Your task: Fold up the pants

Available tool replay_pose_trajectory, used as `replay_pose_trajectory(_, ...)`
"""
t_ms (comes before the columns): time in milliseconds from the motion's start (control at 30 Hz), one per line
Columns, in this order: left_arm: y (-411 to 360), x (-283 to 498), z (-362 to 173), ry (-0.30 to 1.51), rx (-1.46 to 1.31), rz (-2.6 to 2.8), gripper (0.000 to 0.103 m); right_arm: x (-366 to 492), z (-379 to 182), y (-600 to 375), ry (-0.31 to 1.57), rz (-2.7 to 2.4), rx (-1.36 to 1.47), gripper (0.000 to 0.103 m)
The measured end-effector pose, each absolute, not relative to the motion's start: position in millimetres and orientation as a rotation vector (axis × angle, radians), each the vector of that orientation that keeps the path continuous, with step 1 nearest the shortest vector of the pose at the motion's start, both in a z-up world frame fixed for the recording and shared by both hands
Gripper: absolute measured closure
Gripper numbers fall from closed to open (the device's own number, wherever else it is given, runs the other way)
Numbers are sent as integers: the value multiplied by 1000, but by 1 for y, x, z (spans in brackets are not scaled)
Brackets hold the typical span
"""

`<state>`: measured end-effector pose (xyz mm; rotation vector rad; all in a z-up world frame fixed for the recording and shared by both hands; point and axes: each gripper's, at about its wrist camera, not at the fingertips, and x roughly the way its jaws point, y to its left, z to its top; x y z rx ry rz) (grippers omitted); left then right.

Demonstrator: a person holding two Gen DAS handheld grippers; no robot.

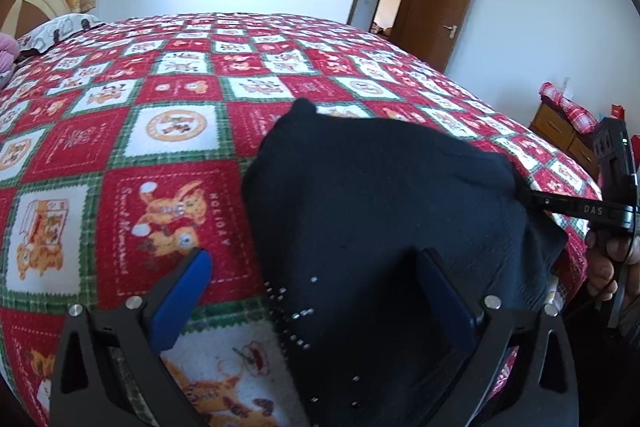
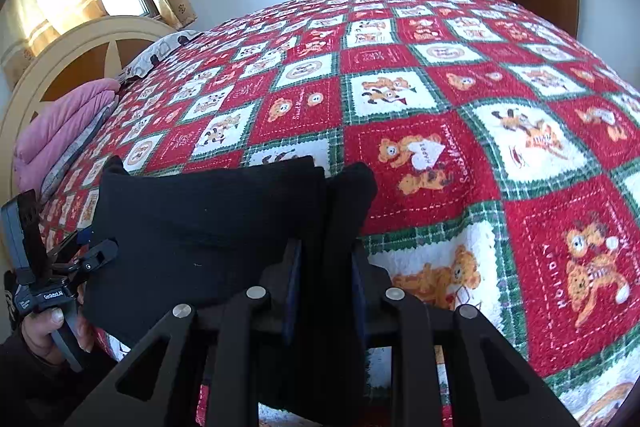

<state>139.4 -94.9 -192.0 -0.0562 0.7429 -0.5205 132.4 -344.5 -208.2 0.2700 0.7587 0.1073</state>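
Black pants [image 1: 380,211] are seen bunched in a dark heap near the near edge of a bed covered by a red, white and green patchwork blanket [image 1: 168,131]. The heap has been partly folded, with layered edges shown in the right wrist view.

The right tongs [image 2: 326,267] are clamped on a fold of the pants' cloth, which is pinched between the two blue pads and stands up past their tips. The left tongs [image 1: 316,291] are held wide apart; one blue pad is seen over the blanket, the other over the black cloth, and nothing is gripped between them. In the right wrist view, the left tongs are seen beside the heap's far side, with a hand [image 2: 48,331] wrapped round the handle.

The step in hand is judged to be the taking hold of the cloth for a further fold. Next, a matching edge would need to be clamped by the left tongs, so both sides can be lifted evenly.
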Motion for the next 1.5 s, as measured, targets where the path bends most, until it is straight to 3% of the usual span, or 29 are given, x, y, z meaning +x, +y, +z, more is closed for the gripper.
replay_pose_trajectory(100, -101, 139, -190, 744, -45, -532, 2, 134, -212, -349, 763, 123, 311, 78)
replay_pose_trajectory(200, -108, 137, -188, 750, -39, -572, 30, 134, -214, -350, 760, 129, 318, 78)
replay_pose_trajectory(333, -108, 135, -185, 754, -41, -568, 46, 132, -213, -348, 743, 125, 314, 78)
replay_pose_trajectory(400, -105, 133, -182, 748, -43, -553, 52, 130, -211, -347, 736, 125, 312, 78)
replay_pose_trajectory(567, -97, 134, -184, 743, -65, -547, 53, 127, -208, -346, 721, 126, 307, 78)
replay_pose_trajectory(600, -95, 135, -186, 744, -77, -560, 59, 127, -208, -346, 722, 125, 307, 78)
replay_pose_trajectory(633, -94, 135, -186, 744, -84, -573, 72, 127, -208, -345, 721, 122, 306, 78)
replay_pose_trajectory(733, -94, 132, -181, 731, -63, -576, 86, 122, -204, -342, 707, 113, 295, 80)
replay_pose_trajectory(1133, -61, 131, -148, 675, -83, -558, 89, 118, -159, -310, 643, 138, 204, 83)
replay_pose_trajectory(1500, 41, 161, -121, 619, -135, -367, 89, 215, -113, -219, 634, 292, 107, 84)
